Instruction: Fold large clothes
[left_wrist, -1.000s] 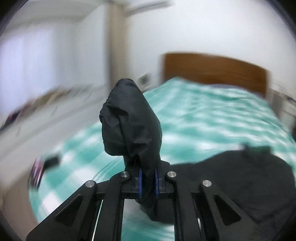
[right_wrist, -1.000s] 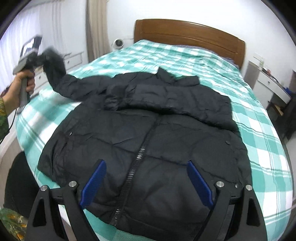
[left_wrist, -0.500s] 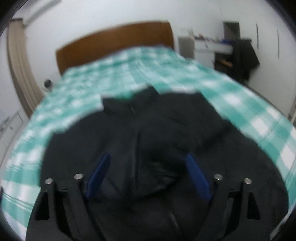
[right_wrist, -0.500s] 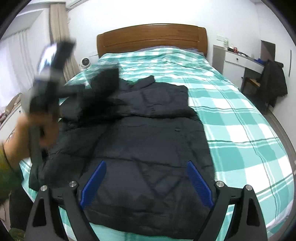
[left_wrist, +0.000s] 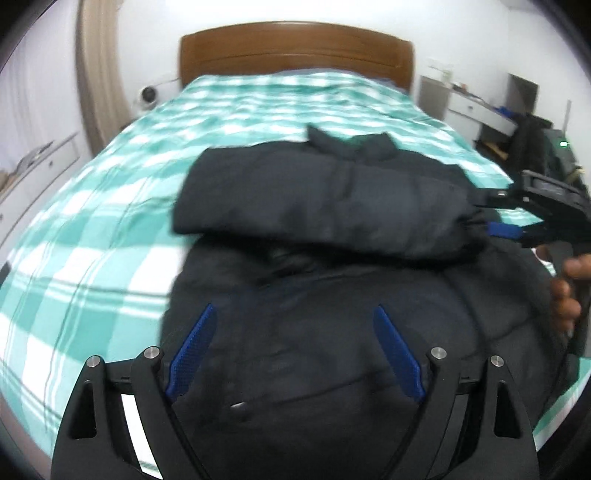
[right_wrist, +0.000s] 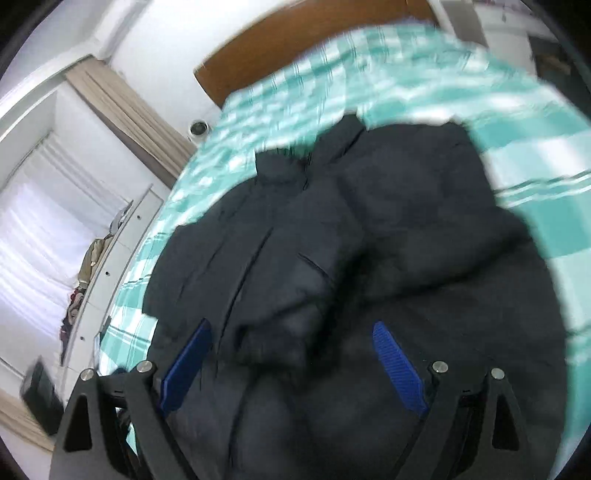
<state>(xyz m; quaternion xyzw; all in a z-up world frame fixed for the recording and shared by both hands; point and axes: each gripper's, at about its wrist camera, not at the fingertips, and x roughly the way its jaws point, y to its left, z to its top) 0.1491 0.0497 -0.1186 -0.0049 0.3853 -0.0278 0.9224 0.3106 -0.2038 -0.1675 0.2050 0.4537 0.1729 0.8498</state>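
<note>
A black padded jacket (left_wrist: 332, 280) lies spread on a bed covered with a green-and-white checked sheet (left_wrist: 110, 206). The jacket occupies the near half of the bed, collar (left_wrist: 351, 142) toward the far wooden headboard (left_wrist: 295, 48). One sleeve (left_wrist: 314, 206) is folded across the chest and runs from left to right over the upper body of the garment.

Left gripper (left_wrist: 293, 347): jaws set wide apart, blue pads on either side, nothing between them. It hangs above the near lower part of the jacket; contact with the fabric cannot be determined.

Right gripper (left_wrist: 506, 214): seen in the left wrist view at the right edge of the jacket, beside the end of the folded sleeve. One blue pad (left_wrist: 504, 230) lies against the sleeve end. The person's hand (left_wrist: 565, 295) grips the handle below it. In the right wrist view its jaws stand wide, blue pads well apart, with jacket fabric bunched beneath and between them but not clamped.

Surroundings: a beige curtain (left_wrist: 98, 74) hangs at the far left next to a small round white device (left_wrist: 147, 96). A white cabinet (left_wrist: 44, 158) stands along the left wall. A white desk (left_wrist: 476, 110) stands at the far right, with dark clothing (left_wrist: 532, 144) hanging near it.

The right wrist view is tilted and blurred; fine detail there cannot be read
</note>
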